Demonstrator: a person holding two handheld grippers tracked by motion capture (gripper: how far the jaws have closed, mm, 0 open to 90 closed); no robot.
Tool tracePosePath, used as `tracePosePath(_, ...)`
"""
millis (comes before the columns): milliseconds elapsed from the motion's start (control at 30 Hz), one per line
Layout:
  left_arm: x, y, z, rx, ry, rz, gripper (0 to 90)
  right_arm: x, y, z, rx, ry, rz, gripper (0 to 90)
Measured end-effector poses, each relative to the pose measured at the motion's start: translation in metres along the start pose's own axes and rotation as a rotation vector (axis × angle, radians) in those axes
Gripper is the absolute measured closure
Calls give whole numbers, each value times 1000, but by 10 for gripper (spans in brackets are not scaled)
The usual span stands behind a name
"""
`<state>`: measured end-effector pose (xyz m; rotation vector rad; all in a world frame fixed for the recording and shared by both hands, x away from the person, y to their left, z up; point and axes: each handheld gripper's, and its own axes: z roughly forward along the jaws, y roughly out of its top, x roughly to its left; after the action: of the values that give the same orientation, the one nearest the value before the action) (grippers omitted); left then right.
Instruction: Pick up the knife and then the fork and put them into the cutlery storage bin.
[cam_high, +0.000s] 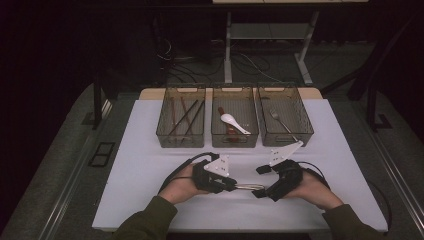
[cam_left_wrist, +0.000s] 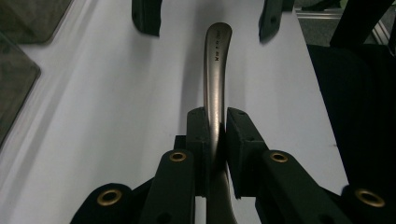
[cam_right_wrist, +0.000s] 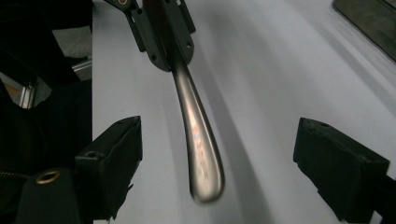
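A metal utensil handle lies level just above the white table top, between my two grippers. My left gripper is shut on it; in the left gripper view the pads pinch the utensil near its hidden working end. Which kind of utensil it is I cannot tell. My right gripper faces the left one and stands open. In the right gripper view its gripper has one jaw on each side of the rounded handle end, with wide gaps on both sides. The left gripper shows beyond.
Three mesh baskets stand in a row at the back of the white table top: the left basket holds chopsticks, the middle basket a white spoon, the right basket a fork. Dark floor surrounds the table.
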<state>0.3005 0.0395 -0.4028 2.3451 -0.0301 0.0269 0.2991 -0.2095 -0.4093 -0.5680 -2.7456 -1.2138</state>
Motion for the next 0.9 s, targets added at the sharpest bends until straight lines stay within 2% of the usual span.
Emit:
tracePosePath(67,0,2,2,-8,-6,3,794,-1,3,4,11,31,-9,254)
tracePosePath(133,-1,3,3,-8,-15,2,794,-4,4,8,39,55,-39,335)
tracePosePath(200,-3,5,5,-6,-26,14,794,-6,5,13,63,95,-39,427)
tracePosePath(267,-5,7,5,-6,-29,18,794,-6,7,19,85,117,-39,487)
tracePosePath(400,-7,9,6,-6,-40,29,794,-6,10,27,125,154,-47,662)
tracePosePath(467,-7,10,6,1,-31,46,793,-4,11,29,139,178,-65,763)
tracePosePath(533,-8,9,6,-5,-36,39,793,-2,12,29,139,180,-75,775)
tracePosePath(567,-8,9,6,2,-33,44,793,-2,12,28,130,178,-91,781)
tracePosePath(633,-8,9,6,-4,-37,39,801,-2,13,25,105,176,-93,816)
tracePosePath(667,-8,9,5,-17,-43,36,839,-2,13,24,103,177,-95,834)
tracePosePath(700,-8,9,5,-18,-39,33,891,-1,13,24,125,160,-95,836)
tracePosePath(800,-8,8,4,-12,-38,17,870,-2,11,25,116,159,-107,836)
tracePosePath(900,-6,6,0,-39,-28,-2,849,-1,12,23,103,141,-110,836)
